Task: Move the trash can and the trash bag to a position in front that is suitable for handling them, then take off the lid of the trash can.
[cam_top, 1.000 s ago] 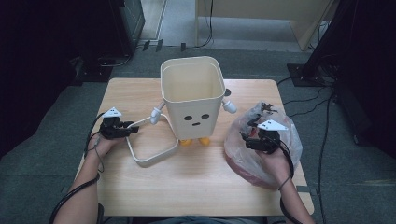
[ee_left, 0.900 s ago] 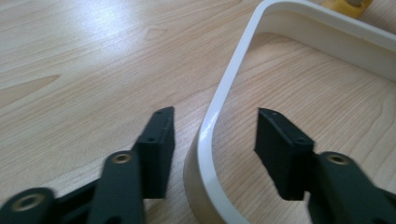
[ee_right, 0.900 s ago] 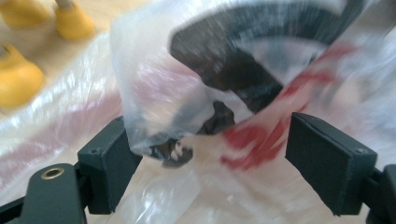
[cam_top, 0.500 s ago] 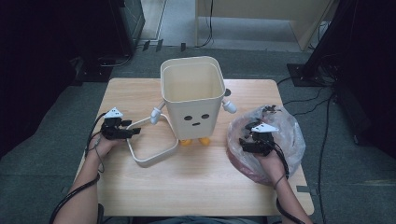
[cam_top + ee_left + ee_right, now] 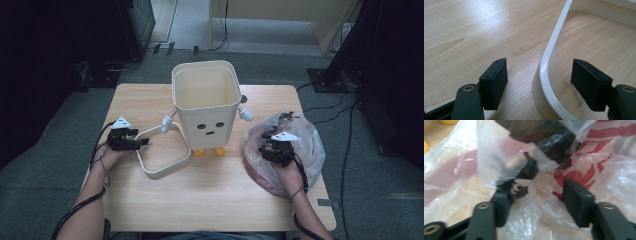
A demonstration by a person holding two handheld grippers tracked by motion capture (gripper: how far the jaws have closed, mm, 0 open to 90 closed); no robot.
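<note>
So there's a wooden tabletop with a cream bin standing toward the far middle; it has a little face, stubby arms and orange feet. On the right lies a crinkly clear plastic bag with red stripes. Left of the bin, a cream ring frame lies flat. The left tongs are spread wide, straddling the frame's rim without touching it. The right tongs are spread too, down on the bag, film bunched between them.
</note>
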